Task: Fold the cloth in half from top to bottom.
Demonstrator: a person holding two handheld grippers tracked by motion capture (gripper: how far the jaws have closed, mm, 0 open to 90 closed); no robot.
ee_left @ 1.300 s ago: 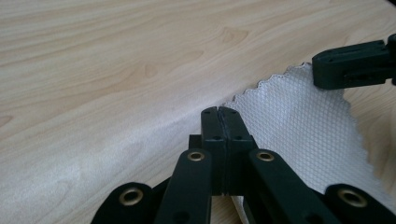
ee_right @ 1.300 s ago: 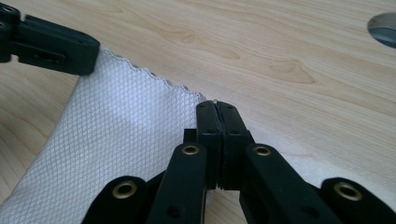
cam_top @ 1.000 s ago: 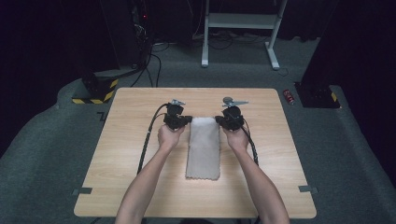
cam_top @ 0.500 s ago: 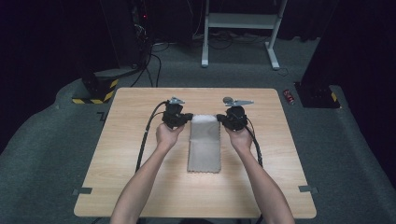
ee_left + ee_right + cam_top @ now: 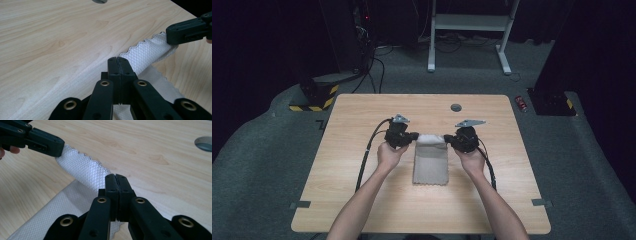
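- Cloth, one, white mesh with scalloped edge, lying mid-table on wooden table, far end lifted.
- Round grommet hole beyond, well apart; red object on floor past the table's corner.
- Left gripper clamped tight on far left corner.
- Right gripper pinched closed on far right corner.
- Two grippers, two cables.

Both forearms are bare, with no sleeve on either. The left gripper and right gripper are matte black, and each carries a grey three-cornered plate on top. A black cable trails from each back along the forearm. In the gripper views, the black linkage arms carry brass-ringed pivot holes, and small dark screws sit in the jaw blocks.
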